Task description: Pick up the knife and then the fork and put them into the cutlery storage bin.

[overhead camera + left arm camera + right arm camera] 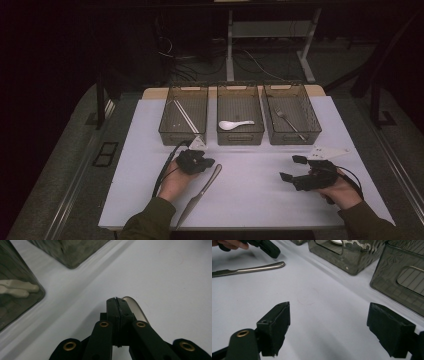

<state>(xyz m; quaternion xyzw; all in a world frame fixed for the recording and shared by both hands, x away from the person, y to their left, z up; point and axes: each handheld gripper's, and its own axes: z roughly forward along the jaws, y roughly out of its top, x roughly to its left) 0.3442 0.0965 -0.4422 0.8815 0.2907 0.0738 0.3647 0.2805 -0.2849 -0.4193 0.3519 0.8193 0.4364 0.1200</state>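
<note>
Three bins (240, 120) beyond knife (200, 194).

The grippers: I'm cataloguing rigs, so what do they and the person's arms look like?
Both the left gripper and the right gripper are matte black, with two blocky jaws on linkage arms pinned by brass-coloured rivets. Each carries a pale grey three-cornered plate and trails a black cable. The person wears olive-green long sleeves.

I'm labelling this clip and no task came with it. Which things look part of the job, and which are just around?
Likely in the job:
knife
left bin with chopsticks
middle bin with spoon
right bin with fork
left gripper, shut
right gripper, open

Just around:
floor cables
desk legs
</note>
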